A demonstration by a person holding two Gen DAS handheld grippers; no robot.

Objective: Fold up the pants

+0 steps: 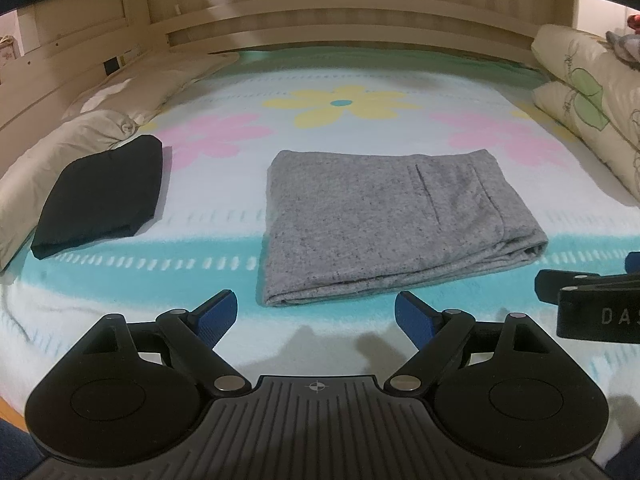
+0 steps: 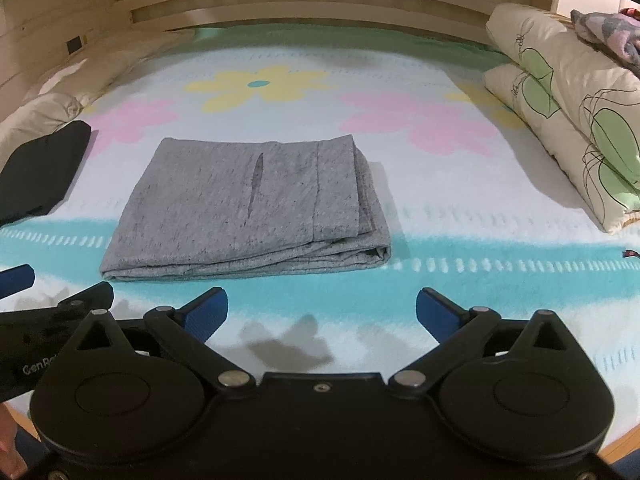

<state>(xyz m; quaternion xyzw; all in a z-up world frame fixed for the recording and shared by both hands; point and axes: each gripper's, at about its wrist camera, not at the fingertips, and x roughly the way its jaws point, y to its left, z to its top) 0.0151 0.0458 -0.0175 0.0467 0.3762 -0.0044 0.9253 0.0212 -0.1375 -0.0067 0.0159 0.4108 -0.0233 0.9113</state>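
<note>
Pants [image 1: 384, 216] folded, lying flat on bed [image 1: 360, 92]; left gripper [image 1: 316, 316] and right gripper [image 2: 322, 312] spread wide, holding nothing.

Grey pants [image 1: 384, 220] lie folded flat in neat rectangle on blanket ahead of me, layered edges facing right.

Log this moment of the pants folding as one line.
gray pants: folded, flat on bed | left claw: open, empty | right claw: open, empty | black garment: folded, left of pants
</note>
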